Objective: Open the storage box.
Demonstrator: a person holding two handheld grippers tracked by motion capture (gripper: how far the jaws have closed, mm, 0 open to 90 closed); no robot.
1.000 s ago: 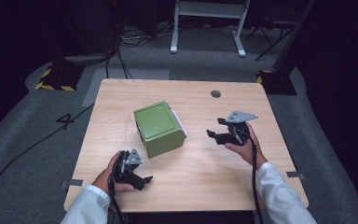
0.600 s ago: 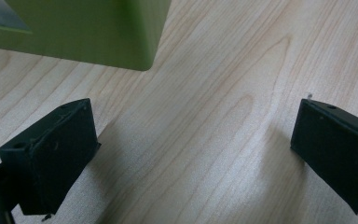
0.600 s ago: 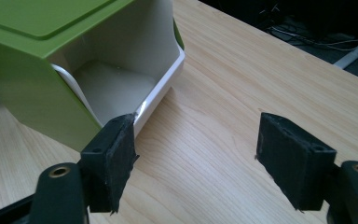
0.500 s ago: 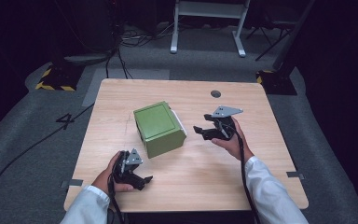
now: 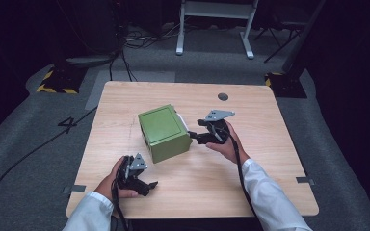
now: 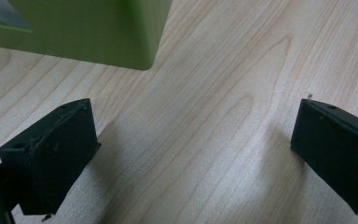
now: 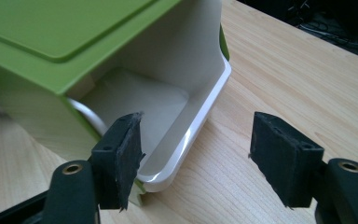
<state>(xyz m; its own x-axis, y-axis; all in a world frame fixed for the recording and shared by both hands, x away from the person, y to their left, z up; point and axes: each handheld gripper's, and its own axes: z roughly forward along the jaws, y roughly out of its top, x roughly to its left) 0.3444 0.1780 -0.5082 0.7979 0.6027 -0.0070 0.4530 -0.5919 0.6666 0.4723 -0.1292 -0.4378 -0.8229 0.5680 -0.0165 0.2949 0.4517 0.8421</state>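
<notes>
My left gripper (image 5: 144, 184) rests near the table's (image 5: 270, 159) front edge, jaws wide apart and empty. Farther in, my right gripper (image 5: 198, 136) gapes just beside the green box (image 5: 164, 132) mid-table, holding nothing, one jaw at its white drawer (image 7: 186, 116).

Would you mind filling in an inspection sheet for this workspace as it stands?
Surface: light wooden table, with a dark round spot near its far edge.
Job's things: green box, its white inner drawer sticking out on the right gripper's side.
Clutter: nothing seen.
Grippers: left gripper open, low at the near edge; right gripper open, jaws either side of the drawer's lip.
Cables: one trails from each gripper; more lie on the floor behind.
Surroundings: grey carpet, a white stand, yellow-black hazard tape.
</notes>
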